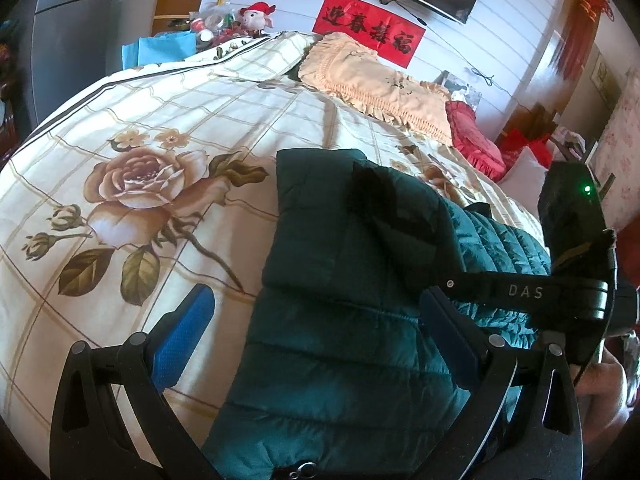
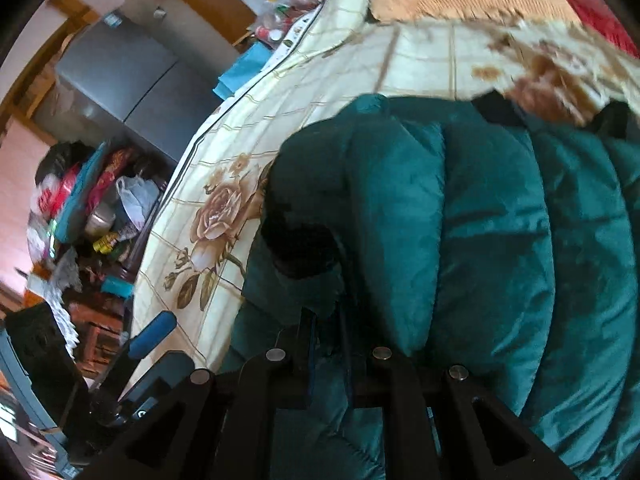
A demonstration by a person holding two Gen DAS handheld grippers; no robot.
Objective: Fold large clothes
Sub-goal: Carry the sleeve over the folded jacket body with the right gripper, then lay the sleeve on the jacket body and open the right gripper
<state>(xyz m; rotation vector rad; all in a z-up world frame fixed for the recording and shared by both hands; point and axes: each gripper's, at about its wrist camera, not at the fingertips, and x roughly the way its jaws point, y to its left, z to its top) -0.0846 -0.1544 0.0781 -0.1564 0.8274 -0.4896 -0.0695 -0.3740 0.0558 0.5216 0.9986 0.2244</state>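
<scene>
We see the dark green puffer jacket [image 1: 340, 320] lying on the bed's floral quilt [image 1: 140, 140], partly folded over itself. Our left tool [image 1: 316, 336] hangs just above it with its blue pads [image 1: 182, 340] spread wide, one pad over the quilt, the other beside the jacket's quilted panels. Our right tool [image 2: 326, 344] has its fingers pressed close together, pinching a fold of the jacket [image 2: 480, 220] near its dark cuff [image 2: 300, 248]. A beige fringed pillow [image 1: 380, 80] and a red cushion [image 1: 476, 136] rest near the bed's far end.
</scene>
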